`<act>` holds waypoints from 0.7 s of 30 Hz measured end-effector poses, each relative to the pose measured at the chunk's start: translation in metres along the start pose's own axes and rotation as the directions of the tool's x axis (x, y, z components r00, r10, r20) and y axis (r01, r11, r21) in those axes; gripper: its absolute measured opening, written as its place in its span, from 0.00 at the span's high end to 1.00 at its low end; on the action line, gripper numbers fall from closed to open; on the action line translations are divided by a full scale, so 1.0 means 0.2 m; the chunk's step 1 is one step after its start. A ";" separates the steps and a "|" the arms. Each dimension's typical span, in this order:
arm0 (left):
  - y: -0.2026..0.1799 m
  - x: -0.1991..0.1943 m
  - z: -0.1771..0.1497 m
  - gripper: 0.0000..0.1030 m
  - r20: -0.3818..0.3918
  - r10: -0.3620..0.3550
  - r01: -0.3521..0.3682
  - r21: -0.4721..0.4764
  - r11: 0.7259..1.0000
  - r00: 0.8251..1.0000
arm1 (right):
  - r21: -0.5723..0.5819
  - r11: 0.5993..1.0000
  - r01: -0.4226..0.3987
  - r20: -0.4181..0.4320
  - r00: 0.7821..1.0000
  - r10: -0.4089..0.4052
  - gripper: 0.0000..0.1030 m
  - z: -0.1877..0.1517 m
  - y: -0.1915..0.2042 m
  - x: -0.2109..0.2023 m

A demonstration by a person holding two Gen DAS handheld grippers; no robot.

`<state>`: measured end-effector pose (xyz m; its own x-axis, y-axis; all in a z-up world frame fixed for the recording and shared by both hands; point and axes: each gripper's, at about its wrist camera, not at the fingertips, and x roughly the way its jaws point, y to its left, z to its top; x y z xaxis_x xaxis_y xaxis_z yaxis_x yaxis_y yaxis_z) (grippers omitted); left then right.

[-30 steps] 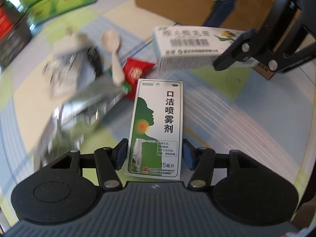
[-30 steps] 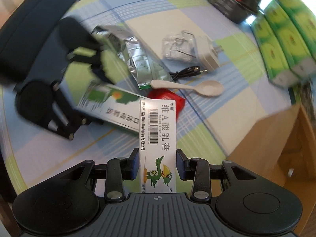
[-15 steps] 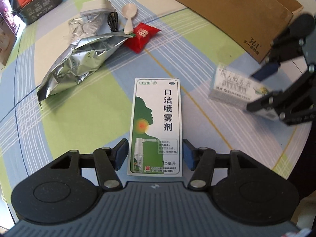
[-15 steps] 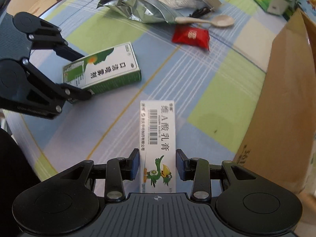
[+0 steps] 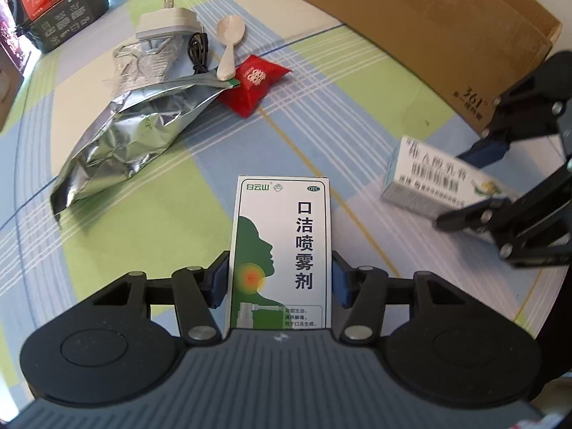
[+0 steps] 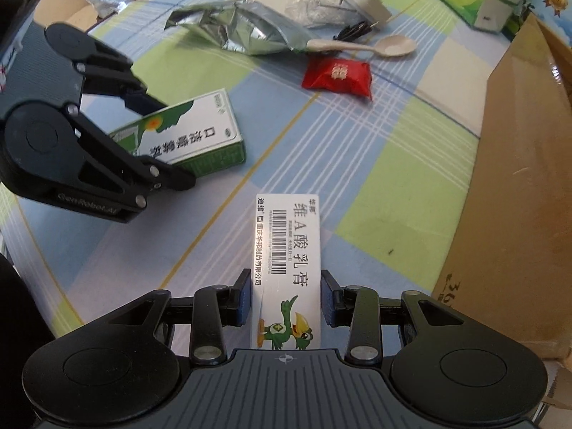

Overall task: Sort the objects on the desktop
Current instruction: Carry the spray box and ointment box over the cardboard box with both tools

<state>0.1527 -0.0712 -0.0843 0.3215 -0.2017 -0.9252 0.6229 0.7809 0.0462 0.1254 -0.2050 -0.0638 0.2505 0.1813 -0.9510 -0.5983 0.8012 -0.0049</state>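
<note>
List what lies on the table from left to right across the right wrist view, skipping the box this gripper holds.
left gripper → green spray box it holds → silver foil bag → red candy packet → white spoon → cardboard box.
</note>
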 end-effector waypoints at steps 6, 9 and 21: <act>-0.01 -0.12 -0.03 0.51 0.005 0.048 -0.047 -0.064 0.997 0.999 | 0.039 0.999 0.016 0.075 0.997 -0.018 0.66 -0.02 0.00 -0.16; -0.02 -0.21 -0.03 0.51 0.020 0.059 -0.056 -0.146 0.988 0.998 | 0.075 0.997 0.006 0.110 0.994 -0.014 0.66 -0.04 -0.01 -0.26; -0.24 -0.51 -0.04 0.51 0.093 0.078 -0.047 -0.291 0.955 0.993 | 0.138 0.990 -0.001 0.243 0.970 -0.033 0.66 -0.21 0.00 -0.65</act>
<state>0.0837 -0.0832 0.0044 0.4339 -0.1947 -0.8797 0.3722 0.9279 -0.0218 0.0621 -0.2526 0.0462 0.4471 0.2878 -0.8469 -0.4882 0.8719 0.0386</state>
